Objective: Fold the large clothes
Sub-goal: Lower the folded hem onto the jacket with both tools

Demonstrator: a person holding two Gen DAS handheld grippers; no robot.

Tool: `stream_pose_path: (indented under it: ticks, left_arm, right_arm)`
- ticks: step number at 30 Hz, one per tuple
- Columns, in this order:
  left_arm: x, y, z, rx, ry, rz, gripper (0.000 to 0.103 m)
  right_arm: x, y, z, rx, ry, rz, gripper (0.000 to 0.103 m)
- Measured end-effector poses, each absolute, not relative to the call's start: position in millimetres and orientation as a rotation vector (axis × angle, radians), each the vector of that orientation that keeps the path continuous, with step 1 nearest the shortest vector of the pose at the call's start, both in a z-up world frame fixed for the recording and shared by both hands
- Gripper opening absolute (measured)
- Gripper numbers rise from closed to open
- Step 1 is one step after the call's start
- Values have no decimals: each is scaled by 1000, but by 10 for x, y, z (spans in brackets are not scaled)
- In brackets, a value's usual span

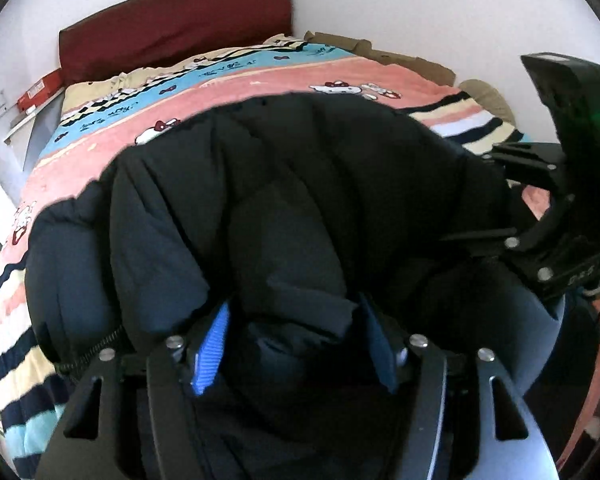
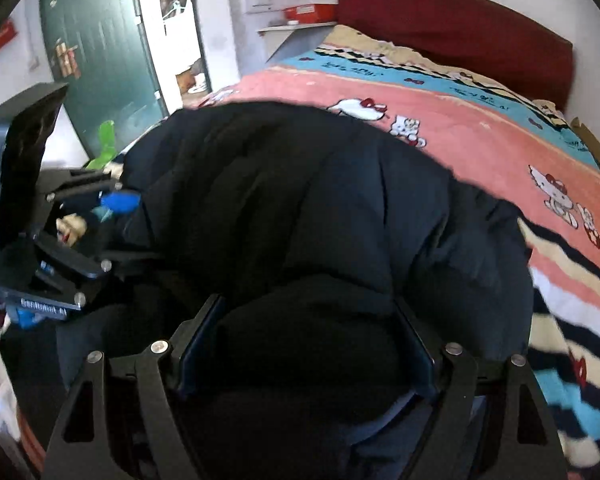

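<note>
A: Since a thick jacket (image 1: pixel 284 200) will not hold a crease when only one corner is lifted, both grippers take it together, one bunch of padding each. It lies on the bed (image 1: pixel 260 76), over the pink band of the cartoon blanket (image 2: pixel 480 128), and fills the middle and lower part of both views.

B: What are the fingers doing?

A: On the left gripper (image 1: pixel 296 336), the blue-lined fingers (image 1: pixel 214 344) stand fairly wide with a fat roll of fabric wedged between them; the roll touches both, so I judge it pinched rather than loose. The right gripper (image 2: pixel 308 348) is much the same, its fingers spread wide around a bulging fold that fills the gap from side to side.

B: And the pose of the hands?

A: Both point steeply down at the bed and away toward the red headboard (image 2: pixel 460 20) at about twelve o'clock. They sit close side by side: from the left view the right gripper shows at three o'clock, and from the right view the left one shows at nine o'clock.

B: Which step is this?

A: Probably carrying the near edge over toward the far side.
</note>
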State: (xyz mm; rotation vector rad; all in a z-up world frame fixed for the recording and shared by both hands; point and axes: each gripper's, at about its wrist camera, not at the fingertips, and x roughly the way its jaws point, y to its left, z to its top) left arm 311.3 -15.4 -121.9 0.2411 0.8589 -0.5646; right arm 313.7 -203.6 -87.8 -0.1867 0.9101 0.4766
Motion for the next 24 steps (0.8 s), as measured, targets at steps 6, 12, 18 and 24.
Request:
stream_pose_path:
  ticks: [6, 12, 18, 24]
  left_arm:
    - [3298, -164, -1499, 181, 865, -533, 69]
    - [3640, -301, -1678, 197, 858, -471, 69]
    - [3626, -329, -1514, 211, 912, -464, 68]
    - [3217, -328, -1242, 242, 845, -520, 68]
  right_arm:
    - [3036, -2188, -1132, -138, 930, 438, 81]
    - [3506, -2233, -1484, -101, 959, 371, 81]
    - [3588, -2211, -1408, -110, 977, 353, 80]
    - [3163, -2333, -997, -31, 901, 372, 80]
